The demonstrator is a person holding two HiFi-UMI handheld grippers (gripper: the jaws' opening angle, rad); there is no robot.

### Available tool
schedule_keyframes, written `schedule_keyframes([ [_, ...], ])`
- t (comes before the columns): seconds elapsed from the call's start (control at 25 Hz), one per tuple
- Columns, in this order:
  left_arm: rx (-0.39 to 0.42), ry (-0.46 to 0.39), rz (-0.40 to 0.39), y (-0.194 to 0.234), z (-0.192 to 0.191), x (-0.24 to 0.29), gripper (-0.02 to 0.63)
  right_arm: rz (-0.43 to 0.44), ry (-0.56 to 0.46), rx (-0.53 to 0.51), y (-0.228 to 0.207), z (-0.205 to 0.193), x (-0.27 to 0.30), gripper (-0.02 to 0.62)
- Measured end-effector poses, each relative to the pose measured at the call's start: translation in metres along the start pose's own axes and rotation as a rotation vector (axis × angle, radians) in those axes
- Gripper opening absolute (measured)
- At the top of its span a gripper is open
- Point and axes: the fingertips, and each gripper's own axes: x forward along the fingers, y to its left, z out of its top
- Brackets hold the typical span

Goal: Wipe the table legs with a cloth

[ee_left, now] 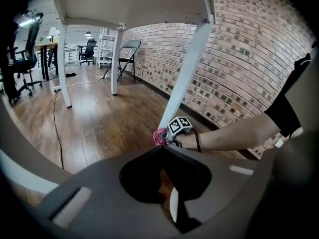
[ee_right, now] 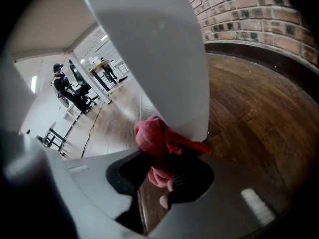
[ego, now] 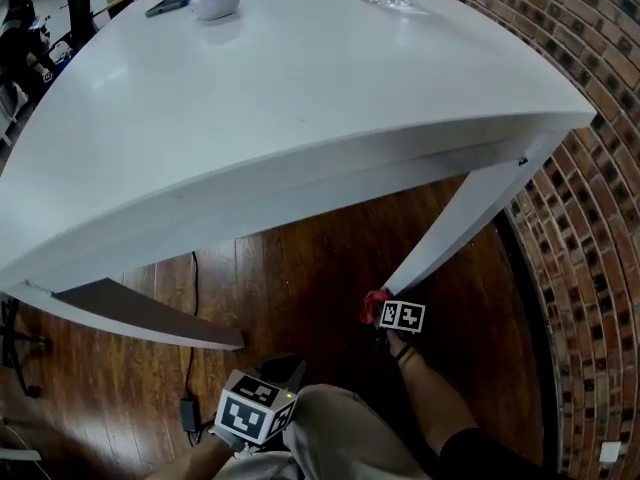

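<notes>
Cloth (ee_right: 158,142), red and bunched, is pinched in my right tongs (ee_right: 167,185) and pressed against the lowest part of the white bench leg (ee_right: 154,49), just above the wooden floor (ee_right: 249,113) and near the brick wall (ee_right: 239,9). My left tongs (ee_left: 167,195) sit low, well apart from that leg. They are pressed together with nothing between them and point toward the right tongs.
</notes>
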Motion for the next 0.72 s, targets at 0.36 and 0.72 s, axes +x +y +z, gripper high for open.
schedule_keyframes([
  [0.36, 0.027, -0.015, 0.024, 0.02, 0.029, -0.006, 0.0, 0.178, -0.075, -0.172, 0.048, 0.067, -0.135, 0.1],
  [0.72, 0.065, -0.151, -0.041, 0.002, 0.096, -0.021, 0.0, 0.267, -0.181, -0.354, 0.141, 0.176, -0.309, 0.103],
])
